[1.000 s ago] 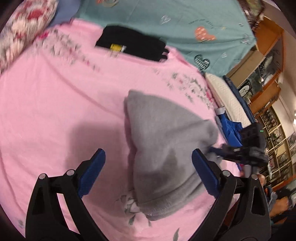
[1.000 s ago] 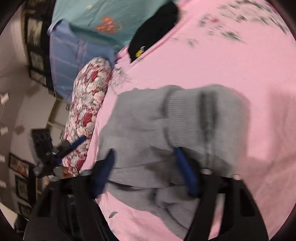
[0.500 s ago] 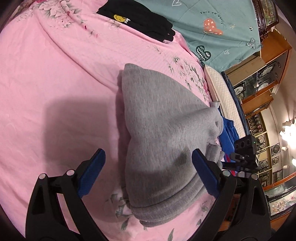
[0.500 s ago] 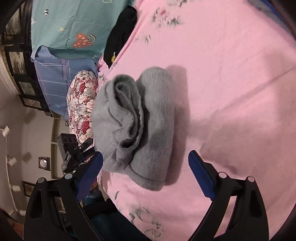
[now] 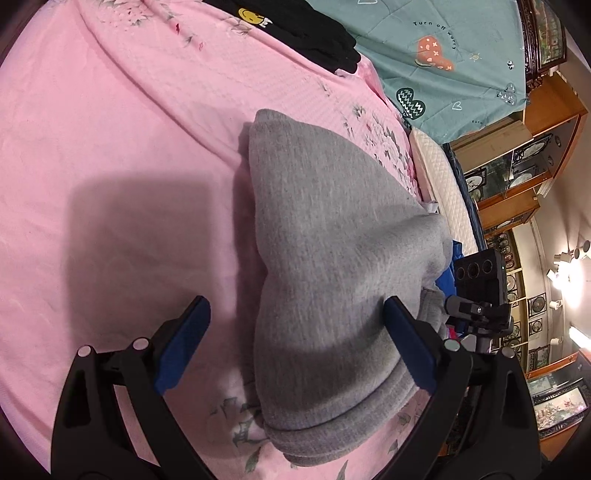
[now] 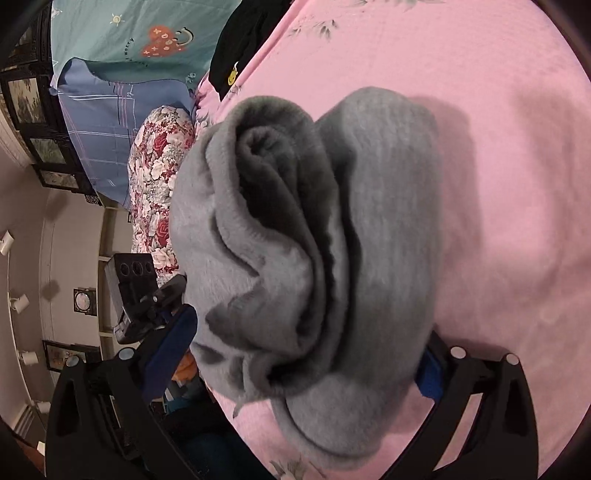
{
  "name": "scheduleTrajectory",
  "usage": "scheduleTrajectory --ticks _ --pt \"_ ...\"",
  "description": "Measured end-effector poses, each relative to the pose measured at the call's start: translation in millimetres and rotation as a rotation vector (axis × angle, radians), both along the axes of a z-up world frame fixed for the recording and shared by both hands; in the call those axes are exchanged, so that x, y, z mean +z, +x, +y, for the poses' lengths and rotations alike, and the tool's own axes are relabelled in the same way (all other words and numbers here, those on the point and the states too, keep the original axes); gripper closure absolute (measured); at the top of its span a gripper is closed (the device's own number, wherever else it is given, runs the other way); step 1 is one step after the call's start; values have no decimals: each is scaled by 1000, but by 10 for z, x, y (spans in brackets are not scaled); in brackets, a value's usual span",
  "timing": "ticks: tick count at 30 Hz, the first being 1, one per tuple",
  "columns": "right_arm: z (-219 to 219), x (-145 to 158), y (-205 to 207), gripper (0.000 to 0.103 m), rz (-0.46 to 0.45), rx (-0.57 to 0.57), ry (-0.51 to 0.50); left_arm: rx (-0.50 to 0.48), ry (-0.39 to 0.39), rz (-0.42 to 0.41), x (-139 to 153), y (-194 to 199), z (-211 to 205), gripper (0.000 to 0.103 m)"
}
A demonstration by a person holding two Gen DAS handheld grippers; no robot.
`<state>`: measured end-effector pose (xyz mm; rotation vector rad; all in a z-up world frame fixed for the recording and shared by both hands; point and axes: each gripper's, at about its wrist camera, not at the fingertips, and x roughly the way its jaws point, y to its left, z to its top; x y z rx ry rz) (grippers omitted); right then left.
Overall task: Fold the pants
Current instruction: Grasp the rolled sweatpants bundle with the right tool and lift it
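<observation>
1. Bed [image 5: 110, 147]: covered by a pink floral sheet that fills most of both wrist views; it carries all the clothing listed below
2. Teal blanket [image 5: 443, 48]: printed with hearts and lettering, lying at the far edge of the bed, beyond the pink sheet
3. Grey pants [image 5: 332, 258]: folded into a thick bundle resting on the pink sheet near the bed's edge. In the right wrist view the grey pants [image 6: 332, 240] show their open end, with several layers stacked and curled inward and a ribbed band at the near bottom
4. Floral pillow [image 6: 159, 177]: red and white rose pattern, lying to the left of the bundle in the right wrist view, with a blue checked cloth [image 6: 96, 122] behind it
5. Black garment [image 5: 306, 33]: folded, with a yellow smiley patch, at the far side of the sheet next to the teal blanket
6. Left gripper [image 5: 295, 332]: fingers spread wide apart, nothing clamped; the blue pads straddle the near part of the bundle, the right pad close against the fabric
7. Right gripper [image 6: 306, 354]: fingers spread wide apart, one on each side of the bundle's near end; the right pad is partly hidden behind the fabric, and nothing is clamped
</observation>
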<state>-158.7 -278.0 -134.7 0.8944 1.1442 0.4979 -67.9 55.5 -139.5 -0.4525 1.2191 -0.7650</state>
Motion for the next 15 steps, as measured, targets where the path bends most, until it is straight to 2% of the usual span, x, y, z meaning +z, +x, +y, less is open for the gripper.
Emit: scheduleTrajectory --ticks 1,3,5,7,9,15 --pt "31 13 -14 2 -20 6 -19 2 -6 5 -7 4 6 7" --pt "35 10 -34 13 -42 15 -49 1 -13 15 -22 20 6 7" --pt "-12 -13 -74 35 -54 18 -69 -1 -17 17 -29 36 -3 7" --pt "-20 -26 -113 43 -75 34 -96 -9 -13 23 -28 54 -41 7" --pt "-30 -36 -114 45 -89 48 -114 -10 -11 37 -34 83 -81 7" --pt "-91 -107 -113 49 -98 67 -77 -28 -21 40 -54 132 -217 4"
